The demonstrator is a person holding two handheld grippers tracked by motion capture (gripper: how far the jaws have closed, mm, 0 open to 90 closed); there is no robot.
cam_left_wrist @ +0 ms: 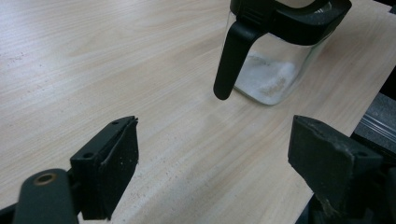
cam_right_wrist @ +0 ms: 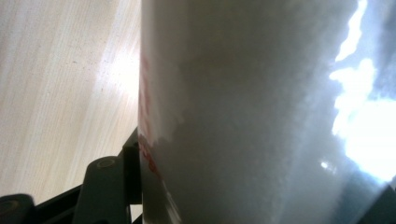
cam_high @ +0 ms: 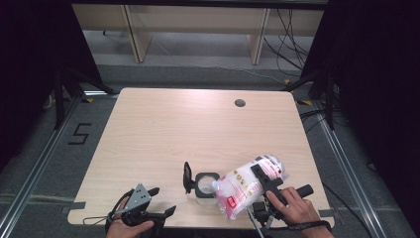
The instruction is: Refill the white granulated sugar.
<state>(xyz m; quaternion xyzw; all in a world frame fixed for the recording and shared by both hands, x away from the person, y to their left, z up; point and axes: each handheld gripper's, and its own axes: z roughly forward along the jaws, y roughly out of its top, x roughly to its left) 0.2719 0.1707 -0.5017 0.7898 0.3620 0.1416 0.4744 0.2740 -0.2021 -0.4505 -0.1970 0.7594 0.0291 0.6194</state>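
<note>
While the right gripper [cam_high: 265,184] clamped the bag [cam_high: 247,184] of white granules across its middle, the bag's long axis ran from far right down to near left, with the open corner tipped over the mouth of the jar [cam_high: 205,186]. That alignment was what the pour turned on: spout end sat just above the jar's black rim, right of the flipped-up lid [cam_high: 187,177]. In the right gripper view the jaws stood partly apart with the bag [cam_right_wrist: 261,112] pressed between them, granules packed against the film, one jaw edge visible low left.

Jar stood near the table's [cam_high: 198,124] near edge, roughly centre, just left of the right hand [cam_high: 294,208]. The left gripper view showed the jar [cam_left_wrist: 275,70] with a shallow layer of white in the bottom, so my read was an early-stage fill.

Left gripper [cam_high: 161,201] rested on the near left of the table, jaws wide open, nothing in them, well apart from the jar; its view looked at the jar's handle [cam_left_wrist: 231,60] side. Right hand was clearly nearer.

Nothing stood between bag and jar. Risk, as I judged it: raised lid close to the spout, and spill over the rim if the bag sagged.
</note>
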